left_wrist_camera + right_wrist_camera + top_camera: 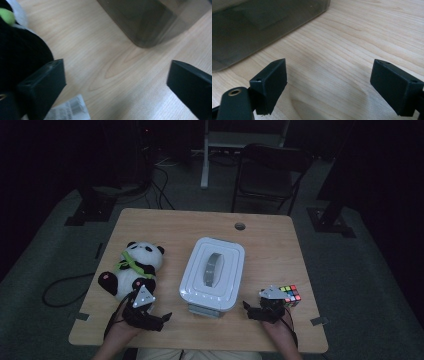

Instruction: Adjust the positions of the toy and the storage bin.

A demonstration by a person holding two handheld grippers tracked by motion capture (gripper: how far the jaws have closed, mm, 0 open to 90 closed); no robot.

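Centrally, lidded box (212,272) between panda (134,269) and cube (289,293); left gripper (159,319), right gripper (248,309) flank it, jaws spread, empty, likely readying lid lift.

Panda (134,268) left of the lidded box (212,274), cube (290,293) right

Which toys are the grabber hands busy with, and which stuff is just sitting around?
In the job:
left gripper, open, beside the panda plush
right gripper, open, beside the puzzle cube
lidded white box between them

Just lying about:
dark chair behind the table
floor cables
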